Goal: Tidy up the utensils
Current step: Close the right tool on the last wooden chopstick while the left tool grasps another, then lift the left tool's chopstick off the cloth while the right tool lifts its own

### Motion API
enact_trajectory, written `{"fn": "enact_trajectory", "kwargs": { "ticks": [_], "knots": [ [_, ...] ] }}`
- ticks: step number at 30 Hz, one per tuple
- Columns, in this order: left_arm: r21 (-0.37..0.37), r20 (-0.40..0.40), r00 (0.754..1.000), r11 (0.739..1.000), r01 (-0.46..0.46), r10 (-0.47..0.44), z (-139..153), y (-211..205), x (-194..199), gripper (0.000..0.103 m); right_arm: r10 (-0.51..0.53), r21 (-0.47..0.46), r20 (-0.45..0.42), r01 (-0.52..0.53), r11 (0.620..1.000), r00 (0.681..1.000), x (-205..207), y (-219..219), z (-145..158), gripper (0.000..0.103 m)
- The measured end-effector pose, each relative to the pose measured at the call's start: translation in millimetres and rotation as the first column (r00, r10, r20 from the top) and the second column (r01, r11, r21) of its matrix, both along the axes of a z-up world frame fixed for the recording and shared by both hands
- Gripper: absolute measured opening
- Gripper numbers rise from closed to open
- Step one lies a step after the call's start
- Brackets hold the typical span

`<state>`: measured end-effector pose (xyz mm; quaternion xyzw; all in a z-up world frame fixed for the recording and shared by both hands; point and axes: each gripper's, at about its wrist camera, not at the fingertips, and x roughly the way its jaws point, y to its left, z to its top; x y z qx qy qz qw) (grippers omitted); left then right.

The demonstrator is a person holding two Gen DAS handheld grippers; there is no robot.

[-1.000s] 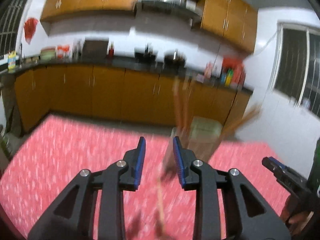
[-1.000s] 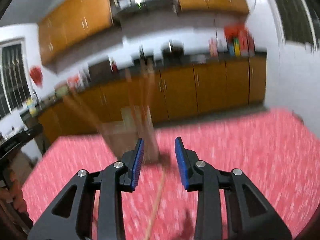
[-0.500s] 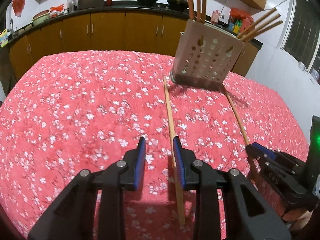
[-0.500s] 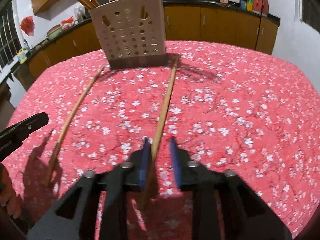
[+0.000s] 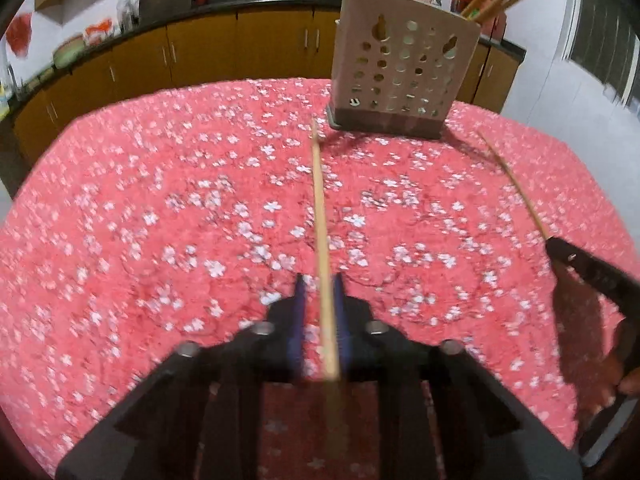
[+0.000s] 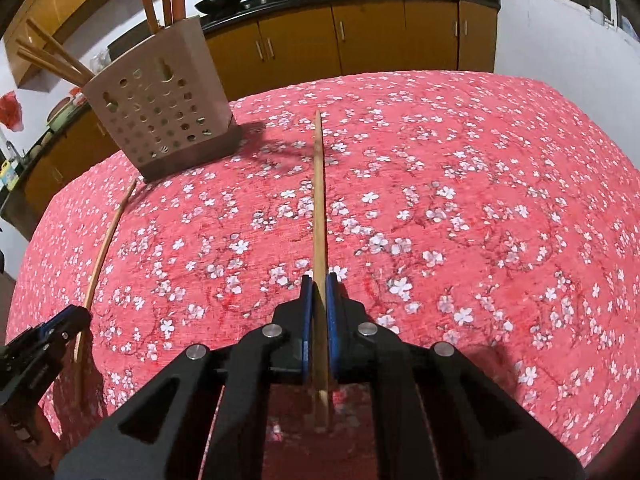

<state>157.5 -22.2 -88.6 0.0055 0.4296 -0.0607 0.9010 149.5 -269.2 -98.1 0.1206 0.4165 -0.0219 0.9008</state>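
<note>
Two wooden chopsticks lie on a red, blossom-printed tablecloth [image 6: 480, 200], each straddled near its thick end by one gripper. The right gripper [image 6: 319, 284] is clamped on the right chopstick [image 6: 319, 200], its blue pads pressed flat against both sides of the shaft. The left gripper [image 5: 320, 284] brackets the left chopstick [image 5: 319, 200]; the right pad appears to touch the wood, a narrow gap shows on the left, and blur prevents telling whether the grasp is complete. Both sticks point toward 12 o'clock, tips near the base of the perforated utensil holder [image 5: 404, 68], which stands at 1 o'clock in the left view and 10 o'clock in the right. Gripping low on the handle end probably leaves the long tapered length free to be tipped upright and dropped into the holder, where several chopsticks already lean. Each stick is slender, pale tan, straight and unmarked, narrowing toward the far tip.
</note>
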Motion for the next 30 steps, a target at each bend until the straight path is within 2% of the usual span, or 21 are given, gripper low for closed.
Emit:
{"fn": "enact_trajectory", "kwargs": {
  "ticks": [4,13,24,30],
  "knots": [
    [0.011,-0.003,0.999,0.999,-0.037,0.037,1.8,11.6,14.4,0.008,0.034,-0.025,0.014,-0.034,0.999,0.999,7.2,4.7,4.4,0.008],
    [0.014,-0.006,0.989,0.989,-0.146,0.146,1.7,53.3,44.0,0.009,0.087,-0.153,0.024,-0.083,0.985,0.996,36.1,9.6,4.9,0.008],
    [-0.011,0.009,0.989,0.989,-0.15,0.15,2.6,58.0,43.0,0.011,0.082,-0.116,0.016,-0.079,0.99,0.997,50.4,-4.6,-4.0,0.009],
    [-0.009,0.009,0.99,0.99,-0.138,0.138,1.5,55.6,41.9,0.016,0.083,-0.12,0.016,-0.08,0.99,0.996,51.1,-5.3,-4.4,0.009]
  ]
}}
